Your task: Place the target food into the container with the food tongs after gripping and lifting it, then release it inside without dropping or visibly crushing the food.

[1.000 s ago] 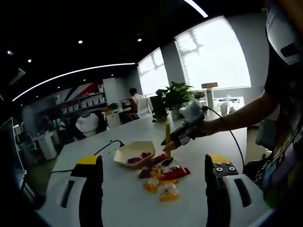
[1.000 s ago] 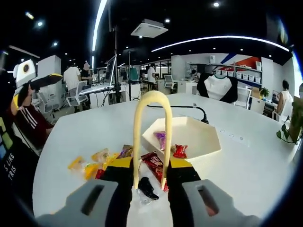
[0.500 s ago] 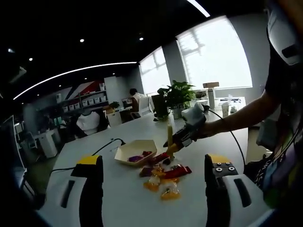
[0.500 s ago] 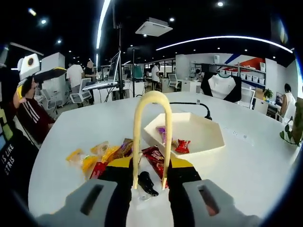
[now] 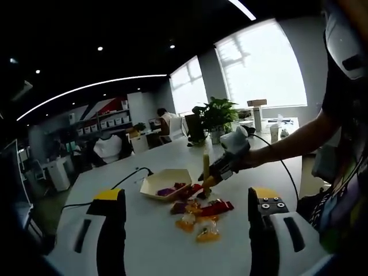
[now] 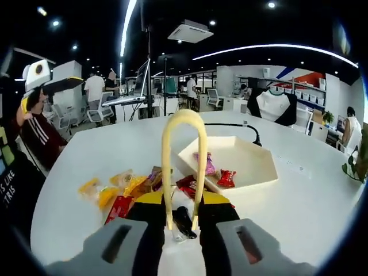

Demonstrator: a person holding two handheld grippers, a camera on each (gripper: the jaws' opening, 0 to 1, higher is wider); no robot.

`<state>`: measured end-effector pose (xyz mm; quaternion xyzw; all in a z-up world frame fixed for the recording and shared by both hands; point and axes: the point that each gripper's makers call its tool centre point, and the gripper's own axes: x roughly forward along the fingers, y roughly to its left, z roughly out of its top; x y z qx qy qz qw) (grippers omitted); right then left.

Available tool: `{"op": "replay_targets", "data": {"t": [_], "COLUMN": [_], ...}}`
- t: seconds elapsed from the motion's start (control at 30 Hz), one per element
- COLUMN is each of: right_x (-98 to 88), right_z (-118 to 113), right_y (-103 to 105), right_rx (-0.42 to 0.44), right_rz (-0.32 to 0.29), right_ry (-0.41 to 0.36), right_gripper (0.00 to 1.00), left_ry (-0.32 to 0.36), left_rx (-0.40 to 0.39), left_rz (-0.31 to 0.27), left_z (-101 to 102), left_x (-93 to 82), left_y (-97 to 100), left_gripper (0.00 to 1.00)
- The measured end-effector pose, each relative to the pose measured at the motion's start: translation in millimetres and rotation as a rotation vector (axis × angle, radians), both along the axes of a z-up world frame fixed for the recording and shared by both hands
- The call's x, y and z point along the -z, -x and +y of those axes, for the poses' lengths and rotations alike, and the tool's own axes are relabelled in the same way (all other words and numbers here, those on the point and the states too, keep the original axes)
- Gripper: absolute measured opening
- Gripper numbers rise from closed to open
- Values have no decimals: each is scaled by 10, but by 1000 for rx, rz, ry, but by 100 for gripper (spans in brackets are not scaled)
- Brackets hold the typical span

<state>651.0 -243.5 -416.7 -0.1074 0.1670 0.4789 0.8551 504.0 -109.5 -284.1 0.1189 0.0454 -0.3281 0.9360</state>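
On the white surface (image 5: 167,230) in the left gripper view, your left gripper (image 5: 181,236) stood wide open, its two jaws well apart with nothing between them, raised near the surface's near edge. Beyond it lay a loose pile of wrapped snacks (image 5: 198,215), red, yellow and clear. Just behind the pile sat the tray (image 5: 165,183), a shallow cream hexagon with a purple and a red packet inside. From the right your arm reached in with the right gripper (image 5: 211,178), which carried the tongs (image 5: 206,167); their tips were down at the far edge of the pile, just beside the tray. A potted plant (image 5: 215,118) stood further back on the surface, before bright windows.

In the right gripper view, your right gripper (image 6: 183,215) was closed on the two arms of the yellow tongs (image 6: 184,161), whose loop rose toward the middle of the view. Between the tong tips near the jaws sat a dark packet (image 6: 184,221); I could not tell whether it was pinched or only lying there on the surface (image 6: 299,195). The other snacks (image 6: 123,190) spread to the left, orange, yellow and red. The tray (image 6: 241,167) lay just past the tongs to the right, holding a pink packet (image 6: 206,164) and a red one (image 6: 226,178). A black cable ran behind it. People sat at desks far off.
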Motion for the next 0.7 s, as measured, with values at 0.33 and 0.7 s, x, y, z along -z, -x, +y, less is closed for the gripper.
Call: {"op": "replay_targets", "data": {"t": [0.33,0.7], "right_x": [-22,-208], "right_z": [-3,15], "right_y": [35,97], "right_rx": [24,-12], "right_rz": [62,1], "right_ry": [-38,-20], "right_gripper": [12,12], "left_ry": [-3,1], "left_rx": [-5,-8], "left_rz": [1,-3], "left_z": [30,34], "left_x": [-3,-16], "left_y": [-2,-16], "left_gripper": [93,93]}}
